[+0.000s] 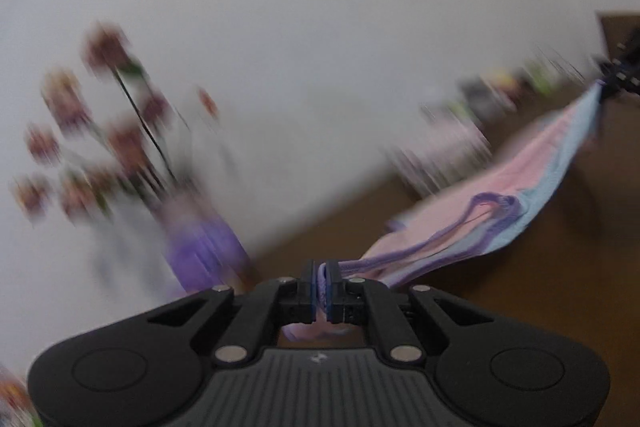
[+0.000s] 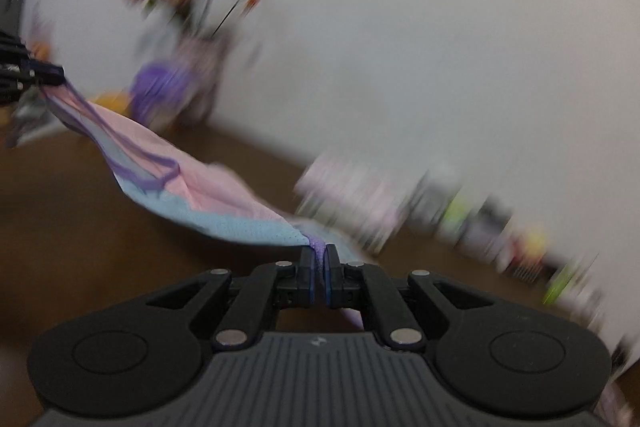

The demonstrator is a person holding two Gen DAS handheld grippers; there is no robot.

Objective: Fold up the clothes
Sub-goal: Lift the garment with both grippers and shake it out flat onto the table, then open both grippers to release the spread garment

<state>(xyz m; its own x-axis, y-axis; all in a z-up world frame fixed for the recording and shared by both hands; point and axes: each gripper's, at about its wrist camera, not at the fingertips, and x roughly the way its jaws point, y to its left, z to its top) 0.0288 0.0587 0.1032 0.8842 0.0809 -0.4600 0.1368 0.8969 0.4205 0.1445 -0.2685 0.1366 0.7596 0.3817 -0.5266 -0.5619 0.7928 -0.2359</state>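
The left gripper is clamped on a purple-edged corner of the garment, with the cloth pinched tight between its two jaws. The right gripper is likewise closed on another purple corner of the same piece. From the left wrist view the right gripper is seen far off at the upper right, with the cloth running to it; from the right wrist view the left one is seen at the far left edge.

Between the two grips the garment is stretched as a sagging band, pink on one side and pale blue on the other, with a purple strap looping across it. It is held above the brown table; whether its lowest part touches the wood cannot be told.

Further out, a blurred vase of flowers and a row of small items are set along the white wall.

The step in hand is judged to be the lifting and spreading of the garment before a fold. Next, the cloth should be laid flat on the table, or one held edge brought over to the other, with both grips kept firm and the strap kept from tangling.
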